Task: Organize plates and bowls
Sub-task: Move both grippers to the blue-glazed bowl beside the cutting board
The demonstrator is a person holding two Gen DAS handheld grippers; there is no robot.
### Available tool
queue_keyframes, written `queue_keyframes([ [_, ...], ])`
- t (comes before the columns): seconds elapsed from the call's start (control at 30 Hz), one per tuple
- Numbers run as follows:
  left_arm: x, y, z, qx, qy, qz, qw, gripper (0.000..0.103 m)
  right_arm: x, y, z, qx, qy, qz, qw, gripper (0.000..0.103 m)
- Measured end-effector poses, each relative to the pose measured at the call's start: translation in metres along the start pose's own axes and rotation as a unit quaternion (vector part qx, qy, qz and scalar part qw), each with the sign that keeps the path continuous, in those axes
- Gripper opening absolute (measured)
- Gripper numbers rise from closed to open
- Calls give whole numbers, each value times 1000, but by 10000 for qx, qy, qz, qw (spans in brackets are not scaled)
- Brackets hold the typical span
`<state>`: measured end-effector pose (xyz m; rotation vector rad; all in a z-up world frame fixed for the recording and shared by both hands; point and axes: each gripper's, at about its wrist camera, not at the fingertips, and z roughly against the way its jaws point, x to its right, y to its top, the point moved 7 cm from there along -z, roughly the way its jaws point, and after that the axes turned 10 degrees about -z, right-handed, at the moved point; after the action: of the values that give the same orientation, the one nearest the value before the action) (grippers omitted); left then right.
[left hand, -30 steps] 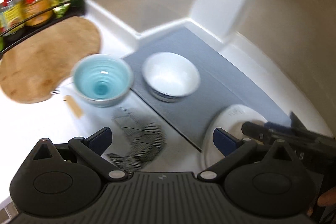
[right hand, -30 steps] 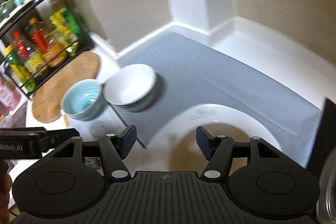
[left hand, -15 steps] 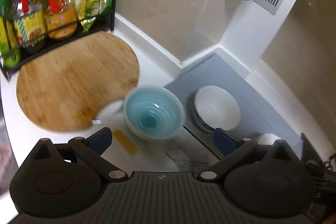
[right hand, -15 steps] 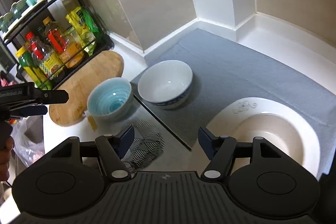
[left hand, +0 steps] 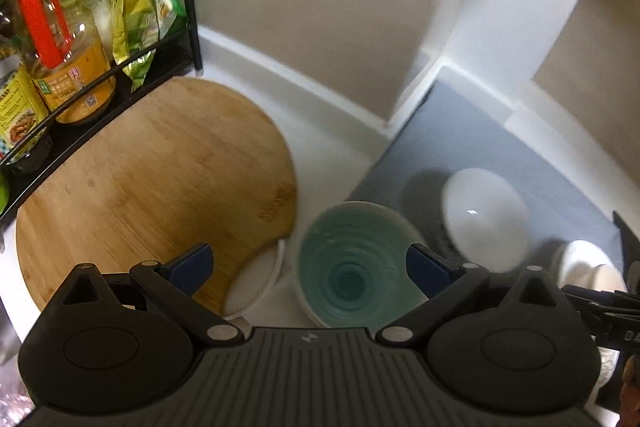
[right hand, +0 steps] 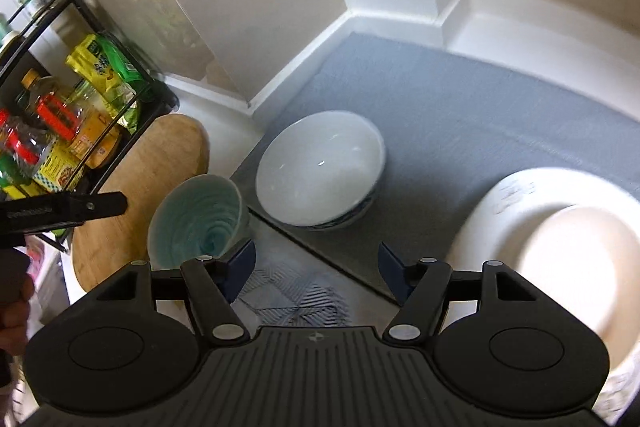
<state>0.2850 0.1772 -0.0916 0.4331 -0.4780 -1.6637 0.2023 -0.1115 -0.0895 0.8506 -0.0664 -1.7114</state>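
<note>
Both pairs of jaws stand wide apart with nothing between them. From the left wrist view, the left gripper (left hand: 307,265) hangs over the teal bowl (left hand: 352,263), whose ribbed inside fills the gap between the blue finger pads; whether the pads touch its rim cannot be told. That bowl sits upright on the white surface (left hand: 328,131), just beside the edge of the round wooden board (left hand: 152,179) and at the near corner of the grey mat (left hand: 472,143). Further along on the mat stands the white bowl (left hand: 484,219), and past it, near the right edge of the view, part of the white plate (left hand: 588,263) shows.

From the right wrist view, the right gripper (right hand: 316,267) hovers above a patterned patch of the surface at the mat's (right hand: 460,107) edge, apart from all the dishes. The teal bowl (right hand: 198,219) lies to its left, the white bowl (right hand: 320,167), blue-patterned on the outside, straight ahead on the mat, and the wide-rimmed white plate (right hand: 532,215) to the right, partly on the mat. The left gripper (right hand: 64,211) reaches in from the left edge above the board (right hand: 160,163). A black wire rack (right hand: 132,143) of bottles and packets stands behind the board against the wall.
</note>
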Motion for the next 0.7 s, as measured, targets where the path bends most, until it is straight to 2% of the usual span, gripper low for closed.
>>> queue_keyframes([
  [0.23,-23,3,-46,-510,-44,-111,9986,102,-29,-5,-51,-643,176,-243,9975,70],
  [0.47,-24,-2,-79,-954,-146,-339,9948,102,-46,-13,-95,-966,-24,-253,9950,70],
  [0.7,-17,-2,-104,-1193,-213,-536,9912,102,-48,-16,-118,-1110,-189,-419,9928,70],
])
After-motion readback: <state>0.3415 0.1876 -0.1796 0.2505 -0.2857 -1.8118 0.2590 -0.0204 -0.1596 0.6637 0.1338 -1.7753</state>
